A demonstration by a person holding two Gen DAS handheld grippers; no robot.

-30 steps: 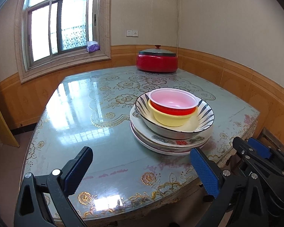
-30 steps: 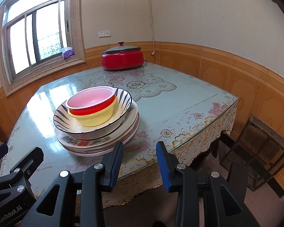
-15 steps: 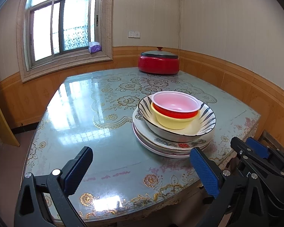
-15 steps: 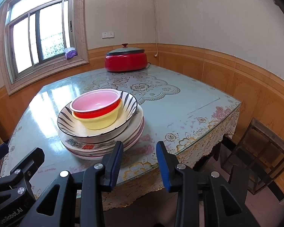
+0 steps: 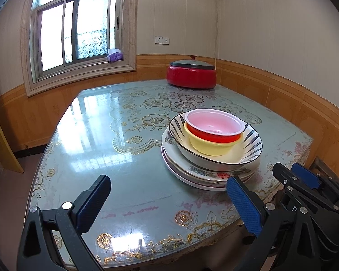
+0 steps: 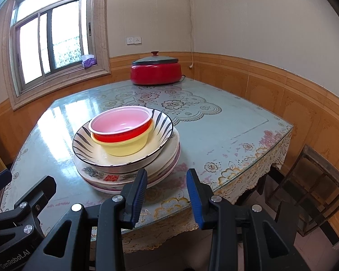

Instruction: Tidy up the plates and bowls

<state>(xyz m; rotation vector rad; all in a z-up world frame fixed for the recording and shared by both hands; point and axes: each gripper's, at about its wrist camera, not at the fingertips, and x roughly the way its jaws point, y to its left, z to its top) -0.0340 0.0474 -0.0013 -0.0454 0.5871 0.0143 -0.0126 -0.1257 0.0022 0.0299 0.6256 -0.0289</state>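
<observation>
One stack stands near the table's front edge. A red bowl with a pink inside [image 5: 214, 124] [image 6: 122, 124] sits in a yellow bowl [image 5: 212, 145] [image 6: 124, 145], which sits in a wide white bowl with dark stripes [image 5: 248, 144] [image 6: 83, 144]. Under them lie several patterned plates [image 5: 203, 174] [image 6: 115, 177]. My left gripper [image 5: 167, 201] is wide open and empty, in front of the stack and to its left. My right gripper [image 6: 167, 186] is open with a narrower gap and empty, just in front of the stack's right side.
A red electric pot with a grey lid [image 5: 191, 74] [image 6: 156, 71] stands at the table's far corner by the wall. The glass-topped floral table [image 5: 124, 140] [image 6: 226, 126] ends close in front of me. A dark chair [image 6: 311, 189] stands at the right.
Both grippers have risen and tilted a little, so the stack sits lower and nearer in both views. Neither gripper's opening has changed, and the dishes have not moved.
</observation>
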